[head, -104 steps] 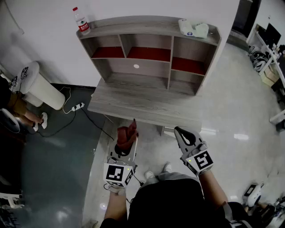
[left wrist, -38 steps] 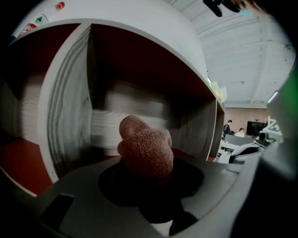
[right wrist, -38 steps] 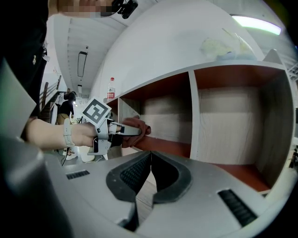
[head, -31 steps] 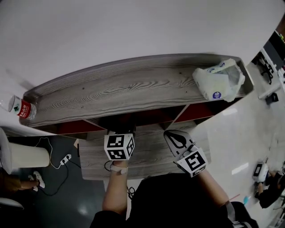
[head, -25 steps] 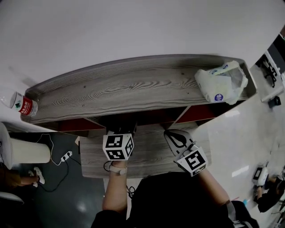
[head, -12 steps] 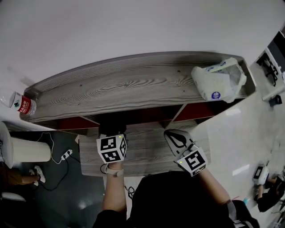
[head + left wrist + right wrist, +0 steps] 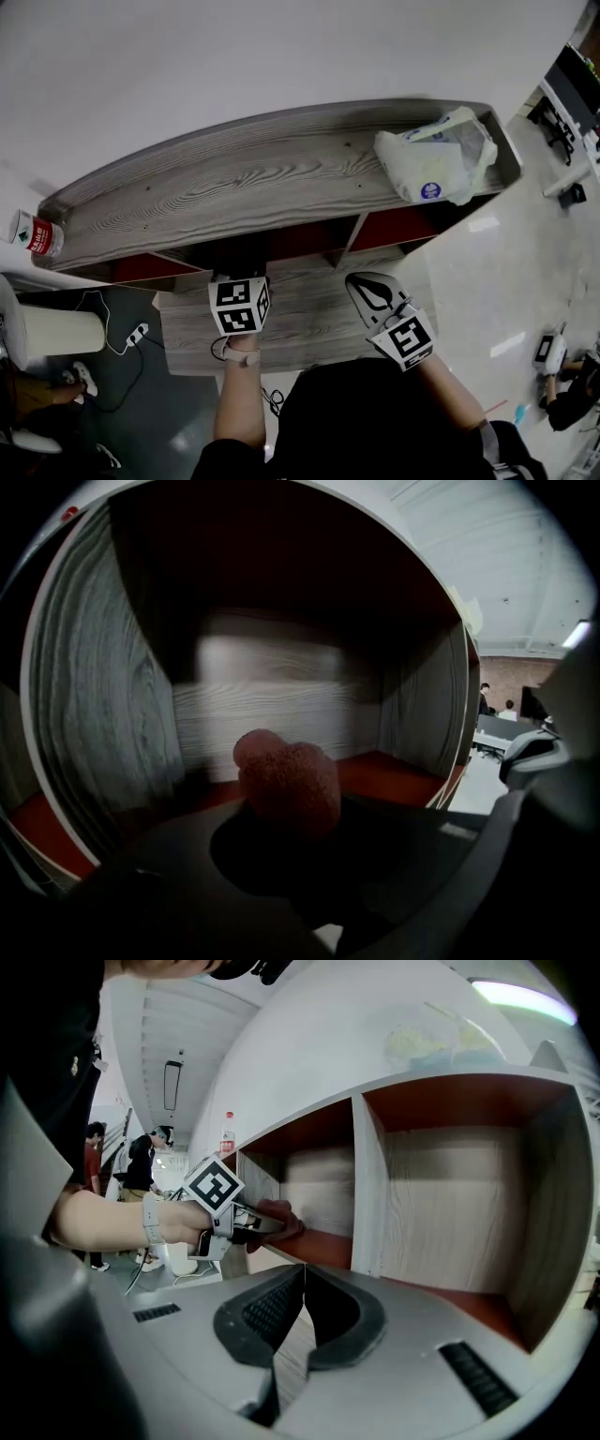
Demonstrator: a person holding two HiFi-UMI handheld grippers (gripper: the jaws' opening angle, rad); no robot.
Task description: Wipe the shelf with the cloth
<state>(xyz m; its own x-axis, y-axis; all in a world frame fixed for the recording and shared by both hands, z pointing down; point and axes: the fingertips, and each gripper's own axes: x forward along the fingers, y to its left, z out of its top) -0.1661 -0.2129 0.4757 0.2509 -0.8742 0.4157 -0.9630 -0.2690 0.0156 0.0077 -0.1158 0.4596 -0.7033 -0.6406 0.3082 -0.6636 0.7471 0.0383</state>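
**Three cameras around one shelf unit**

The head camera looks steeply down onto the top of the grey wood-grain shelf unit (image 7: 244,183). The left claw's (image 7: 265,1224) camera sits close inside a red-floored compartment (image 7: 394,771), facing its back panel. The right claw's (image 7: 375,292) camera sits further out over the worktop (image 7: 300,328) and views that same compartment row from the side.

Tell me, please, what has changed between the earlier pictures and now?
The person has stepped up to the shelf, and the left gripper has gone forward into a red-floored compartment. Its jaws have just been closing and now pinch the cloth. The right gripper stays shut and empty over the desk surface; the bag and bottle remain on the shelf's top.
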